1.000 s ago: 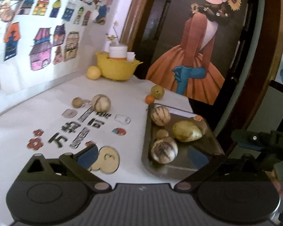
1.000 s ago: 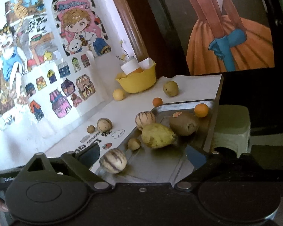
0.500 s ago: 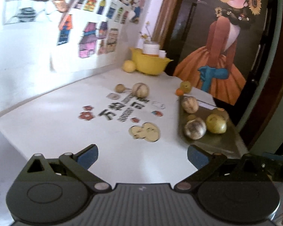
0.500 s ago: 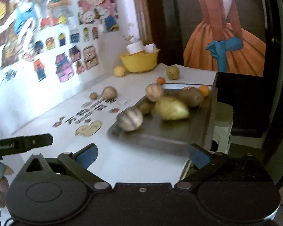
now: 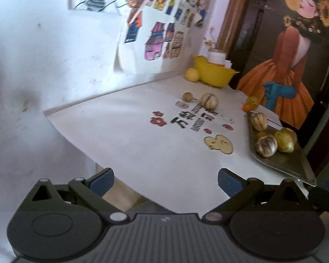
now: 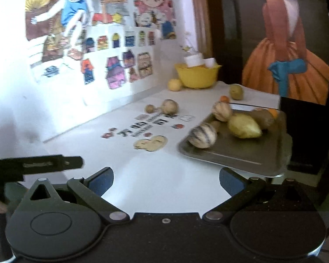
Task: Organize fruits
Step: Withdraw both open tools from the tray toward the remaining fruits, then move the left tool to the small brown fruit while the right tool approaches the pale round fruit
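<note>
Left gripper (image 5: 165,178) wide open, empty | right gripper (image 6: 166,178) wide open, empty | both short of tray (image 6: 247,156) | fruits (image 6: 244,126) gathered on tray, likely sorted | striped melon (image 6: 170,106) beyond tray, loose

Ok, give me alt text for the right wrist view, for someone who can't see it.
An open, empty right hand-held gripper faces a white table where a metal tray holds striped melons, a yellow-green fruit and other fruit. More fruit lies loose near a yellow bowl by the wall.
</note>
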`<control>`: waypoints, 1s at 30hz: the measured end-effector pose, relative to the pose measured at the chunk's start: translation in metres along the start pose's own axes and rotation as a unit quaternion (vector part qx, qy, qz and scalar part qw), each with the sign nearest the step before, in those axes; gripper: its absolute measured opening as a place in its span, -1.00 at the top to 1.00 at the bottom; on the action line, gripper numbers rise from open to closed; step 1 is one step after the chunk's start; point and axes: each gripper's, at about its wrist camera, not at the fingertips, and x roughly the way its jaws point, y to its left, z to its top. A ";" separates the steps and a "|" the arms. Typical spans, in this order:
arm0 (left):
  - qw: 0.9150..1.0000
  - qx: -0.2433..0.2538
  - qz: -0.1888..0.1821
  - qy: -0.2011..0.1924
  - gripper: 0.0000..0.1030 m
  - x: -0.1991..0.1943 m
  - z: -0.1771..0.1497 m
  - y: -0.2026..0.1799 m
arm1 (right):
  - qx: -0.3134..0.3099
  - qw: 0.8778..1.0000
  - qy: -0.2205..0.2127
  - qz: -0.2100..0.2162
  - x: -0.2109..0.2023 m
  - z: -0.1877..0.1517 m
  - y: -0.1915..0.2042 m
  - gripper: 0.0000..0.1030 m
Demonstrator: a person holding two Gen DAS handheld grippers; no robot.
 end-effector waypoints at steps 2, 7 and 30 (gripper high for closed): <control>1.000 -0.005 0.003 0.003 -0.99 0.001 0.000 0.004 | -0.003 1.000 -0.004 0.014 0.000 0.004 0.006 -0.99; 1.000 -0.001 0.023 0.016 -0.99 0.006 0.003 0.008 | -0.021 0.999 -0.009 0.042 0.007 0.019 0.014 -0.99; 0.995 0.075 0.056 0.026 -0.99 0.060 0.051 0.004 | -0.064 0.998 0.018 -0.001 0.077 0.059 -0.034 -0.99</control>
